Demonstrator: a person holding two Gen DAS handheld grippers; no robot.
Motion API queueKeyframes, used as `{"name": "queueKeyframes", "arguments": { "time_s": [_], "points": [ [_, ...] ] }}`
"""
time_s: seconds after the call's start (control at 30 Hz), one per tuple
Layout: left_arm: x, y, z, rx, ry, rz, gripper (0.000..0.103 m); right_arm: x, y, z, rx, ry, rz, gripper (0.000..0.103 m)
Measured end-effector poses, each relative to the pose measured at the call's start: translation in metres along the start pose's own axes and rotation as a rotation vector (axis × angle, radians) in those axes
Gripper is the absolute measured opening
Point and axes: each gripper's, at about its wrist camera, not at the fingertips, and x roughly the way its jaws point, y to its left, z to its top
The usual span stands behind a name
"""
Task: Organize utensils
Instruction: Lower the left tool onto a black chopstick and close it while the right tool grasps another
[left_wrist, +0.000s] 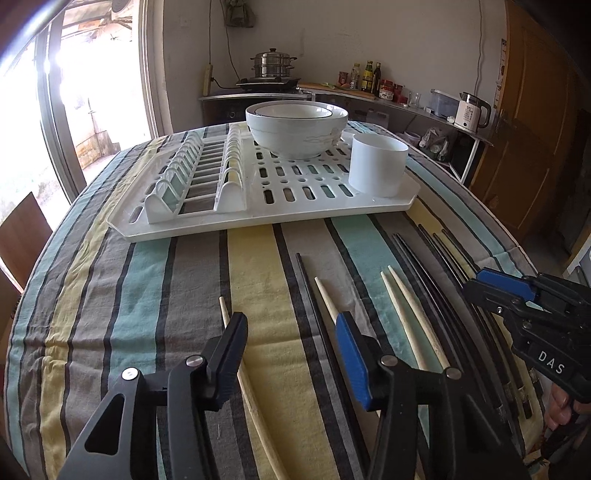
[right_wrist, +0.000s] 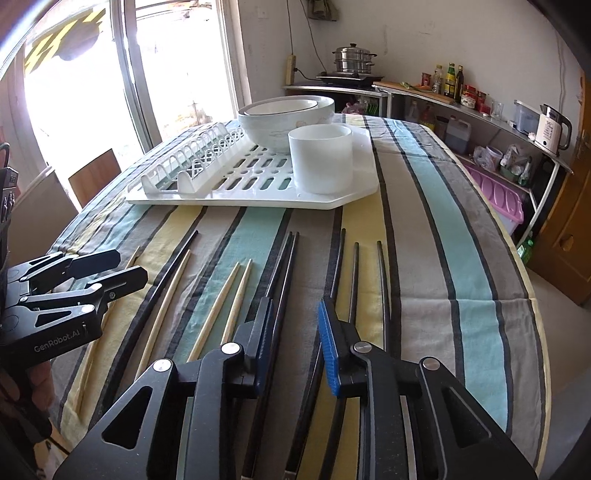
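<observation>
Left claw (left_wrist: 291, 325): matte black plastic fingers, one with a ribbed blue pad, spread wide, holding nothing, poised low over the striped cloth. Right claw (right_wrist: 295, 317): same build, jaws wide apart, empty, above the dark chopsticks. Landmark: white plastic drying rack (left_wrist: 317, 206), a flat perforated tray with oblong slots and a row of arched plate dividers along one side. On the near side of the rack the chopsticks lie loose on the surface, roughly parallel, tips toward the rack: slender tapered pale wooden chopsticks (left_wrist: 413, 314) and glossy black chopsticks (right_wrist: 284, 266), the black ones mostly toward the rack's cup end. One pale stick runs just beside the left claw's plain black finger; contact cannot be judged. On the rack's near corner stands a smooth white cylindrical cup (left_wrist: 378, 164), upright. Behind it on the rack sit nested white ceramic bowls (left_wrist: 297, 127), round, dark-rimmed. The tablecloth (left_wrist: 177, 280) is woven, striped grey, teal, yellow and black.
</observation>
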Motion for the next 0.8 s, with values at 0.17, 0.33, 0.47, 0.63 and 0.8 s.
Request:
{"name": "queueKeyframes", "arguments": {
  "time_s": [0.17, 0.33, 0.47, 0.63, 0.8],
  "points": [
    [0.018, 0.002, 0.007, -0.003, 0.042, 0.001, 0.044, 0.016, -0.002, 0.007, 0.001, 0.048, 0.003, 0.018],
    [0.026, 0.003, 0.008, -0.009, 0.061, -0.008, 0.044, 0.025, -0.001, 0.011, -0.009, 0.070, 0.012, 0.018],
    [0.026, 0.003, 0.011, -0.009, 0.062, -0.020, 0.044, 0.030, 0.001, 0.014, -0.017, 0.080, 0.020, 0.018],
    [0.031, 0.000, 0.014, 0.012, 0.072, 0.009, 0.043, 0.039, 0.003, 0.017, -0.027, 0.098, 0.016, 0.017],
    [0.033, -0.001, 0.015, 0.030, 0.074, 0.030, 0.039, 0.041, 0.002, 0.020, -0.033, 0.104, 0.005, 0.017]
  ]
}}
